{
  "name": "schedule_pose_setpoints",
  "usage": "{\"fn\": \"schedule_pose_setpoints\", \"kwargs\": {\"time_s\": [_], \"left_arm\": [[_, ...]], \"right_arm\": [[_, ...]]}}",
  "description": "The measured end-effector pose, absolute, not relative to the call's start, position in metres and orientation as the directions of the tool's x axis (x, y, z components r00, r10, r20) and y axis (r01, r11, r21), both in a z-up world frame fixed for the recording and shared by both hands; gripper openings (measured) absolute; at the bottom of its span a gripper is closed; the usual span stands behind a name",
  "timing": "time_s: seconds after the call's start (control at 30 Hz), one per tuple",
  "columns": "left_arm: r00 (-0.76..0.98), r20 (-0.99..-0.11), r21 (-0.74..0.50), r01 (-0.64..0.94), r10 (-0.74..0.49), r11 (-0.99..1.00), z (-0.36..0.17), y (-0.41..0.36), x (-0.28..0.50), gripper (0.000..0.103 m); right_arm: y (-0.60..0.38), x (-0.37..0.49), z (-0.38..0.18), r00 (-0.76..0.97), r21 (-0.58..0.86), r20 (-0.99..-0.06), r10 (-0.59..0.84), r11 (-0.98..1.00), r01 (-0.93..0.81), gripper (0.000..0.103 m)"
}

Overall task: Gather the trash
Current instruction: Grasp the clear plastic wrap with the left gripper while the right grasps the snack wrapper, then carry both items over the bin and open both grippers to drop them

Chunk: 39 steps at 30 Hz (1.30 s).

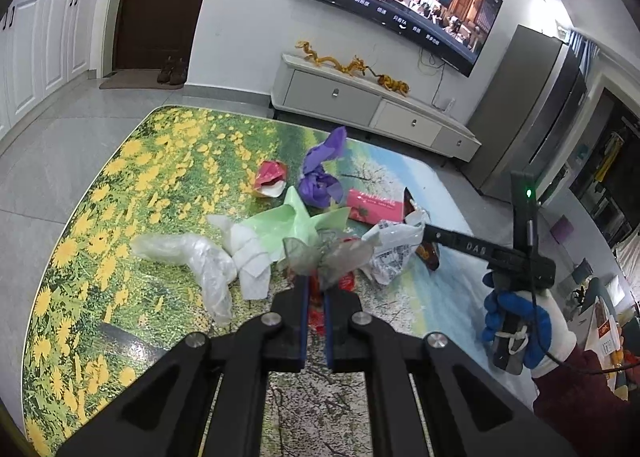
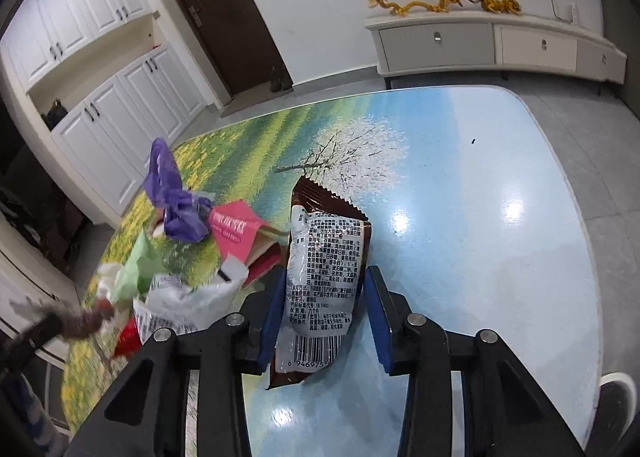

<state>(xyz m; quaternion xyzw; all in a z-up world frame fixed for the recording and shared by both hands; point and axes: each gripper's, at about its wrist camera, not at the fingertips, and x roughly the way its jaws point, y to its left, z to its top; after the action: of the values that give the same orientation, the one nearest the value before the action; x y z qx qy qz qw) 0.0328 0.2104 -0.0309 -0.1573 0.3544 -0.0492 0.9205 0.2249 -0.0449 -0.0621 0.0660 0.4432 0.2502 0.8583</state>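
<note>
Left wrist view: left tongs (image 1: pixel 316 281) pinch a clear wrapper (image 1: pixel 332 253); right tongs (image 2: pixel 325 289) straddle a brown snack packet (image 2: pixel 326 257), unclamped, on the landscape-print table (image 2: pixel 460 197).

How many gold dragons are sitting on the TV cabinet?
2. One golden dragon lies at the left end of the white TV cabinet, the other in the middle. The orange figure further right looks like a tiger.
</note>
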Motion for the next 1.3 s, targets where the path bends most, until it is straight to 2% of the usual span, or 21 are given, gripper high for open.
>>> {"fn": "schedule_pose_setpoints", "kwargs": {"time_s": [0.07,0.17,0.47,0.63,0.87,1.07,1.3], "left_arm": [[0.748,-0.632,-0.320,-0.010,-0.205,0.947,-0.028,0.207,0.032,0.005],[0.754,-0.622,-0.312,0.009,-0.211,0.950,-0.022,0.201,0.030,0.005],[0.777,-0.574,-0.298,0.094,-0.257,0.950,0.001,0.170,0.027,0.005],[0.766,-0.553,-0.289,0.192,-0.327,0.938,0.014,0.132,0.029,0.005],[0.695,-0.556,-0.266,0.372,-0.457,0.889,0.025,0.050,0.038,0.005],[0.574,-0.600,-0.254,0.523,-0.557,0.814,0.019,-0.042,0.052,0.005],[0.413,-0.711,-0.239,0.620,-0.570,0.747,-0.014,-0.136,0.071,0.005]], "right_arm": [[-0.049,0.218,-0.062,0.484,0.339,-0.722,0.495,0.862,-0.376,0.028],[-0.061,0.208,-0.059,0.501,0.345,-0.712,0.493,0.866,-0.362,0.024],[-0.099,0.161,-0.029,0.570,0.363,-0.651,0.501,0.865,-0.346,0.022],[-0.125,0.135,-0.010,0.618,0.355,-0.621,0.483,0.875,-0.328,0.022],[-0.192,0.093,0.000,0.688,0.345,-0.608,0.395,0.913,-0.220,0.022],[-0.261,0.066,-0.014,0.714,0.347,-0.635,0.293,0.935,-0.075,0.023],[-0.337,0.042,-0.062,0.686,0.382,-0.699,0.202,0.916,0.120,0.023]]}}
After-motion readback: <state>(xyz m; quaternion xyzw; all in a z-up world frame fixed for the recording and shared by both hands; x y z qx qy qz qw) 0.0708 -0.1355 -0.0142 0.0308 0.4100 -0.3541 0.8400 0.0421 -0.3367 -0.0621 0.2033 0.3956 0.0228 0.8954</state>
